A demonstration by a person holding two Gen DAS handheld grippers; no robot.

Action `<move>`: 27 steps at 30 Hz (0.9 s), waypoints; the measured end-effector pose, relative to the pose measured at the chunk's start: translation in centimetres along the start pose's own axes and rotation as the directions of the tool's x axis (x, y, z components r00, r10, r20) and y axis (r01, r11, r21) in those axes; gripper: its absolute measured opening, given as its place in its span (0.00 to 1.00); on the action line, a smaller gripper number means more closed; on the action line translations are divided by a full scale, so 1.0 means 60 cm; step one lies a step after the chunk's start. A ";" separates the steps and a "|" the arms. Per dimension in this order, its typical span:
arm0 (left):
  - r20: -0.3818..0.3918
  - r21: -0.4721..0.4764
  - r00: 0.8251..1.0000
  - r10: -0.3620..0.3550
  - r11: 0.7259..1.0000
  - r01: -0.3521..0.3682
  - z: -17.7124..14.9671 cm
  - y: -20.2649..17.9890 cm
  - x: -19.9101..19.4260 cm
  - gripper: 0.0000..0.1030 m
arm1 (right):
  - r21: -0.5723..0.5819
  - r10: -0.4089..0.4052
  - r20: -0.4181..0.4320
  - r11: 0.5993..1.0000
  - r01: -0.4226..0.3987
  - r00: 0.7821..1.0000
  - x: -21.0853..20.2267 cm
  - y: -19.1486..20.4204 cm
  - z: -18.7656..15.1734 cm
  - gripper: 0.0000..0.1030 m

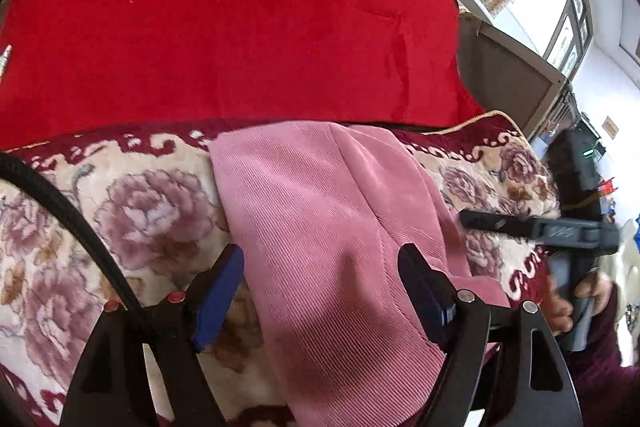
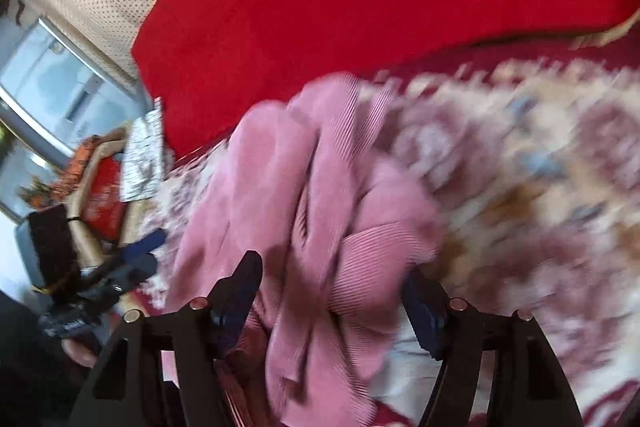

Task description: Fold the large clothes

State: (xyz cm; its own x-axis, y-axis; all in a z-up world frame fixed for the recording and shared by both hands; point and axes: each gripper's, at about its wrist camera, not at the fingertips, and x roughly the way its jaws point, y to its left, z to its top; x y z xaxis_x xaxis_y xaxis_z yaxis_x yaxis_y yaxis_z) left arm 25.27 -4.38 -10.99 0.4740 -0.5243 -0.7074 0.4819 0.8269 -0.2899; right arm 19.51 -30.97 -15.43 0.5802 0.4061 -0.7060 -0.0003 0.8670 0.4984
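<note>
The pink ribbed corduroy garment (image 1: 320,227) lies bunched on the floral cream-and-maroon cover (image 1: 120,219), between both sets of spread jaws. The left gripper (image 1: 320,291) and right gripper (image 2: 332,307) grip nothing. Judged step: acquiring an edge. Next move calls for closing on a hem.

1. The garment (image 1: 320,227) is pink, with fine ribbing like corduroy.
2. It lies on a flower-patterned cover (image 1: 132,211), its far end near a red cushion (image 1: 240,27).
3. In the left wrist view it lies fairly flat, with one long fold.
4. In the right wrist view it (image 2: 320,195) is bunched into several folds, blurred.
</note>
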 end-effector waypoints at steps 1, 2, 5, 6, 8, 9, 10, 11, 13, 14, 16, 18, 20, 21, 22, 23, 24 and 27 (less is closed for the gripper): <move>-0.014 -0.007 1.000 0.008 1.000 -0.008 0.002 0.009 0.004 0.77 | -0.015 0.000 0.048 1.000 0.001 0.999 -0.015 0.012 0.007 0.70; -0.024 -0.009 1.000 0.017 1.000 -0.017 0.001 0.006 0.005 0.77 | -0.031 0.008 0.079 0.999 -0.006 0.997 -0.022 0.025 0.013 0.70; -0.049 0.019 0.995 0.087 0.996 -0.086 -0.004 0.008 0.023 0.77 | -0.096 -0.006 0.100 0.995 0.016 0.995 -0.010 0.075 0.028 0.65; -0.050 0.030 0.994 0.097 0.995 -0.096 -0.005 0.008 0.026 0.77 | -0.114 -0.013 0.096 0.993 0.024 0.995 0.005 0.089 0.034 0.59; -0.054 0.055 0.991 0.122 0.991 -0.119 -0.008 0.002 0.034 0.77 | -0.123 -0.043 0.067 0.991 0.051 0.997 0.042 0.099 0.038 0.51; -0.078 0.079 0.986 0.149 0.987 -0.142 -0.011 0.000 0.047 0.77 | -0.117 -0.054 0.048 0.991 0.059 0.997 0.056 0.093 0.038 0.51; -0.097 0.090 0.982 0.161 0.984 -0.152 -0.019 -0.004 0.059 0.78 | -0.098 -0.080 -0.001 0.992 0.080 0.997 0.090 0.083 0.038 0.51; -0.116 0.087 0.980 0.163 0.984 -0.153 -0.024 -0.001 0.075 0.79 | -0.080 -0.104 -0.045 0.992 0.101 0.994 0.118 0.076 0.035 0.51; -0.136 0.065 0.978 0.156 0.987 -0.149 -0.030 0.005 0.095 0.85 | -0.091 -0.125 -0.035 0.988 0.122 0.991 0.151 0.061 0.021 0.52; -0.136 0.051 0.979 0.154 0.988 -0.149 -0.029 0.005 0.101 0.86 | -0.112 -0.135 -0.019 0.985 0.132 0.991 0.149 0.066 0.017 0.52; -0.117 0.053 0.980 0.163 0.986 -0.157 -0.026 0.000 0.092 0.85 | -0.144 -0.163 -0.012 0.977 0.160 0.987 0.135 0.082 0.011 0.53; -0.084 0.069 0.975 0.205 0.978 -0.199 -0.025 -0.011 0.081 0.85 | -0.117 -0.138 -0.021 0.984 0.135 0.990 0.115 0.083 0.008 0.53; -0.038 0.088 0.958 0.284 0.956 -0.280 -0.023 -0.028 0.062 0.85 | -0.080 -0.121 -0.005 0.989 0.121 0.993 0.081 0.080 0.001 0.53; -0.018 0.094 0.950 0.312 0.946 -0.309 -0.024 -0.037 0.054 0.85 | -0.076 -0.123 0.016 0.989 0.123 0.992 0.060 0.083 -0.005 0.54; 0.015 0.099 0.936 0.352 0.931 -0.352 -0.026 -0.048 0.039 0.85 | -0.082 -0.129 0.046 0.988 0.132 0.991 0.034 0.089 -0.013 0.57; 0.054 0.096 0.917 0.395 0.912 -0.398 -0.033 -0.061 0.018 0.85 | -0.093 -0.136 0.075 0.985 0.143 0.988 0.008 0.097 -0.022 0.59; 0.089 0.088 0.898 0.430 0.895 -0.437 -0.043 -0.072 -0.004 0.85 | -0.105 -0.141 0.096 0.983 0.151 0.985 -0.014 0.104 -0.032 0.61; 0.133 0.046 0.861 0.490 0.865 -0.500 -0.065 -0.094 -0.054 0.86 | -0.137 -0.149 0.134 0.976 0.167 0.980 -0.072 0.127 -0.054 0.64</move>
State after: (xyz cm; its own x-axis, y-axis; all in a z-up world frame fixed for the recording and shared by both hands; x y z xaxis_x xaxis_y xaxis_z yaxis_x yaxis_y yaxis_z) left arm 18.14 -6.56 -9.54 0.7429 -0.0733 -0.6654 0.2136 0.9680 0.1319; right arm 14.39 -25.16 -10.21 0.6777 0.2303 -0.6984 -0.0150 0.9538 0.3000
